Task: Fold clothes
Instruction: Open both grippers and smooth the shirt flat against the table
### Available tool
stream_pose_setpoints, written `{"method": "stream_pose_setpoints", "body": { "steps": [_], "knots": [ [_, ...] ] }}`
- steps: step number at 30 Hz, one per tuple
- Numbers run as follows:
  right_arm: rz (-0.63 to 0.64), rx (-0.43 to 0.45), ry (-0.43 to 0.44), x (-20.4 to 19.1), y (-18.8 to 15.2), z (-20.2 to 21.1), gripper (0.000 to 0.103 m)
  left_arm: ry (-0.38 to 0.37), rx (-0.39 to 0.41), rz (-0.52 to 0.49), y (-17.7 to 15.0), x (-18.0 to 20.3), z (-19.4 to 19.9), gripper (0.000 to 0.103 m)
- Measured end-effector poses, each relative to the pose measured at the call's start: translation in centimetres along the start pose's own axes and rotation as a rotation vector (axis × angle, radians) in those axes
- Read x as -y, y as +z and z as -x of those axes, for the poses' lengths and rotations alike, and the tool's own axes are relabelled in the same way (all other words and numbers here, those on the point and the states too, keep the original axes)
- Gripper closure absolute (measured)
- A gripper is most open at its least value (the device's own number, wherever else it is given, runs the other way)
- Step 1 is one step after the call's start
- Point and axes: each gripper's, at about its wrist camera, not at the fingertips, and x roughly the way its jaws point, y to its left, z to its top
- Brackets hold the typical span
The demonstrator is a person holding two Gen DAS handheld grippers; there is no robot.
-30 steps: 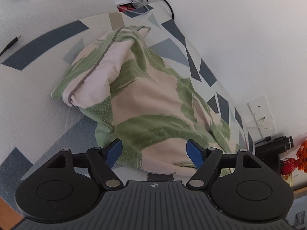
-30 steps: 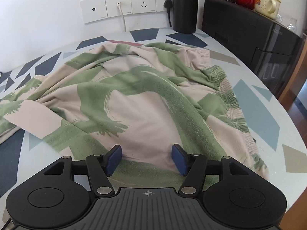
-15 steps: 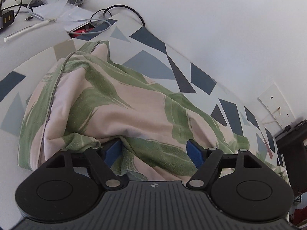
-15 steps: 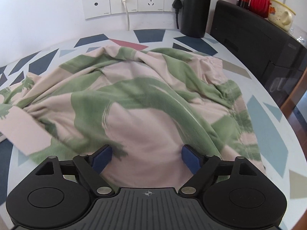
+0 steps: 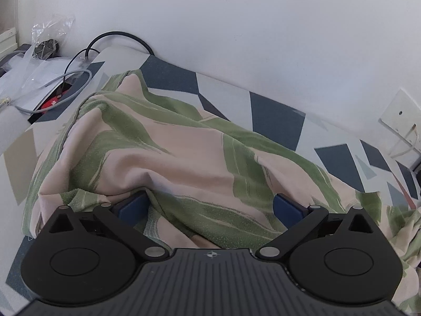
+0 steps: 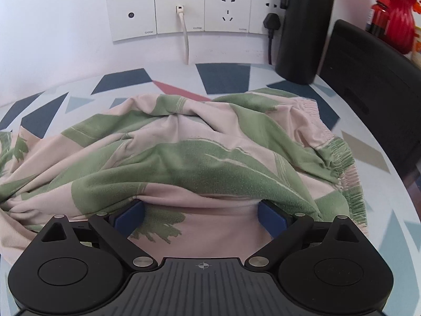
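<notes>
A pink garment with green leaf print (image 5: 184, 155) lies bunched on a table with a geometric pattern (image 5: 276, 110). My left gripper (image 5: 209, 208) is open, its blue pads pushed under a raised fold of the cloth, which drapes over both fingertips. In the right wrist view the same garment (image 6: 200, 158) shows its gathered elastic waistband (image 6: 344, 163) at the right. My right gripper (image 6: 201, 214) is open too, with its pads tucked under a fold, cloth lying between and over them.
White wall sockets (image 6: 181, 13) with a white cable and a black plug stand behind. A black bottle (image 6: 302, 26) and a black appliance (image 6: 368, 79) are at the right; the table edge curves there. Cables (image 5: 79, 76) and plastic bags (image 5: 34, 60) lie at the far left.
Both grippers have moved forward and lower into the garment. The cloth has bunched up toward the wall and now covers the fingertips. The jaws stay wide apart.
</notes>
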Motion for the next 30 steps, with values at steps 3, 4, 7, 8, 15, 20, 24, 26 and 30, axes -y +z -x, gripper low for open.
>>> {"method": "stream_pose_setpoints", "body": {
  "steps": [3, 4, 7, 8, 15, 20, 24, 26, 30],
  "knots": [
    [0.007, 0.004, 0.002, -0.3, 1.3, -1.2, 0.010, 0.004, 0.008, 0.009, 0.8, -0.1, -0.7, 0.001],
    [0.010, 0.004, 0.005, -0.3, 1.4, -1.3, 0.010, 0.007, 0.006, 0.008, 0.8, 0.0, -0.8, 0.000],
    [0.018, 0.004, 0.013, -0.2, 1.4, -1.4, 0.011, 0.000, -0.014, -0.060, 0.1, 0.3, -0.2, 0.000],
    [0.020, 0.004, 0.017, -0.1, 1.2, -1.2, 0.011, -0.006, -0.022, -0.084, -0.3, 0.2, 0.2, 0.000],
    [0.077, 0.001, 0.066, 0.4, -2.5, 2.4, 0.017, -0.038, -0.089, -0.089, -2.1, -0.8, 3.0, 0.000],
    [0.107, -0.009, 0.089, 0.9, -3.8, 3.9, 0.017, -0.033, -0.011, -0.011, -1.1, -1.2, 4.5, 0.001],
    [0.108, -0.002, 0.093, 1.0, -3.9, 3.8, 0.015, -0.087, -0.014, 0.087, 1.9, 0.0, 3.5, 0.001],
    [0.104, 0.006, 0.090, 1.0, -4.0, 3.7, 0.013, -0.091, -0.051, 0.105, 3.6, 1.1, 2.1, 0.009],
    [0.097, 0.019, 0.087, 1.0, -4.2, 3.7, 0.012, -0.106, -0.167, 0.177, 5.9, 2.7, -2.2, 0.049]
  ]
}}
